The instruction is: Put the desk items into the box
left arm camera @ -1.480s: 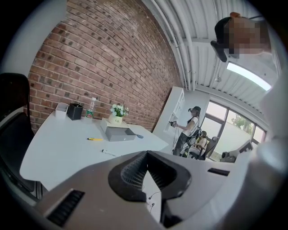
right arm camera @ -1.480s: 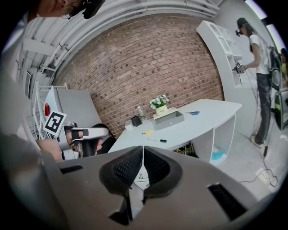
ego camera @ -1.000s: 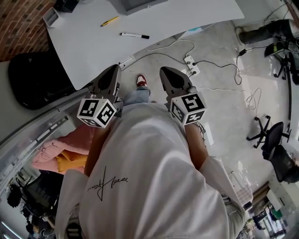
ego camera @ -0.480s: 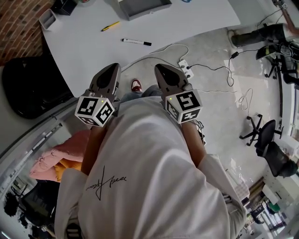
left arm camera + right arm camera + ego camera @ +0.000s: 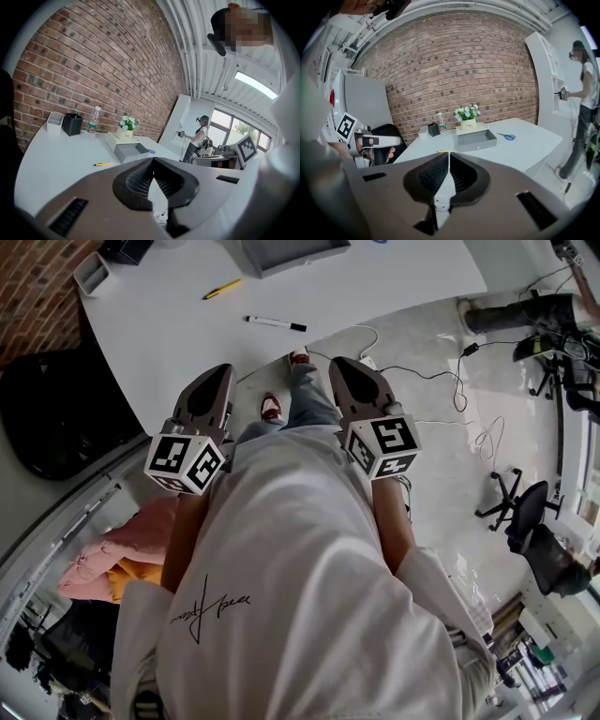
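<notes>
You hold the left gripper (image 5: 221, 373) and the right gripper (image 5: 339, 366) side by side in front of your body, each with its fingers together on nothing. Toward 12 o'clock on the tabletop (image 5: 169, 343) lie a yellow pen (image 5: 222, 288) and a black marker (image 5: 276, 324), apart from each other, with the grey box (image 5: 291, 251) beyond them

White table (image 5: 169, 334) w/ yellow pen (image 5: 221, 288), blk marker (image 5: 276, 323), grey box (image 5: 281, 259)

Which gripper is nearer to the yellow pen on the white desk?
Left, as it appears. The left gripper points almost straight at the yellow pen; the right gripper sits farther off, to the pen's right side.
</notes>
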The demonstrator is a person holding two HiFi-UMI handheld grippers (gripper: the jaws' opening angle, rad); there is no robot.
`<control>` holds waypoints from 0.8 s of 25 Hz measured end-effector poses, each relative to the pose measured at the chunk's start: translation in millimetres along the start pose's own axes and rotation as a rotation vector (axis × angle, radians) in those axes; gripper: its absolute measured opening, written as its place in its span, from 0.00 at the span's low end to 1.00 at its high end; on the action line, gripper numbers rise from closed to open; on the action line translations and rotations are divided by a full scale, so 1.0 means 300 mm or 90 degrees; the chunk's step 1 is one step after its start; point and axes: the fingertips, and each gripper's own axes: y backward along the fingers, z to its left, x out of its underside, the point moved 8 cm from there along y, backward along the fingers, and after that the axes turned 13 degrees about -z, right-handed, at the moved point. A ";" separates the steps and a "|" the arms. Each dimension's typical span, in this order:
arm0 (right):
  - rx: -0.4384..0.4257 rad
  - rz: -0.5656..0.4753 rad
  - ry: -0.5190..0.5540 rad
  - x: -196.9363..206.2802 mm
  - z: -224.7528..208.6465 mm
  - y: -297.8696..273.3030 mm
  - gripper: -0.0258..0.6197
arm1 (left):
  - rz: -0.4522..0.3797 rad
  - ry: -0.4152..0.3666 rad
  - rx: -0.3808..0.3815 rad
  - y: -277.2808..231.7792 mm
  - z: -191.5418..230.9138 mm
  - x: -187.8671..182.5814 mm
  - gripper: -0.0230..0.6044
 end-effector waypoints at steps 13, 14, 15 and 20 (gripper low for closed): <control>-0.013 -0.015 0.012 -0.114 -0.204 -0.230 0.08 | -0.011 -0.006 -0.017 -0.247 0.057 -0.079 0.05; -0.014 -0.016 0.013 -0.121 -0.221 -0.250 0.08 | -0.012 -0.008 -0.018 -0.270 0.064 -0.085 0.05; -0.015 -0.016 0.013 -0.126 -0.240 -0.269 0.08 | -0.013 -0.010 -0.019 -0.294 0.069 -0.090 0.05; -0.024 -0.016 0.007 -0.156 -0.344 -0.343 0.08 | -0.012 -0.017 -0.027 -0.411 0.068 -0.111 0.05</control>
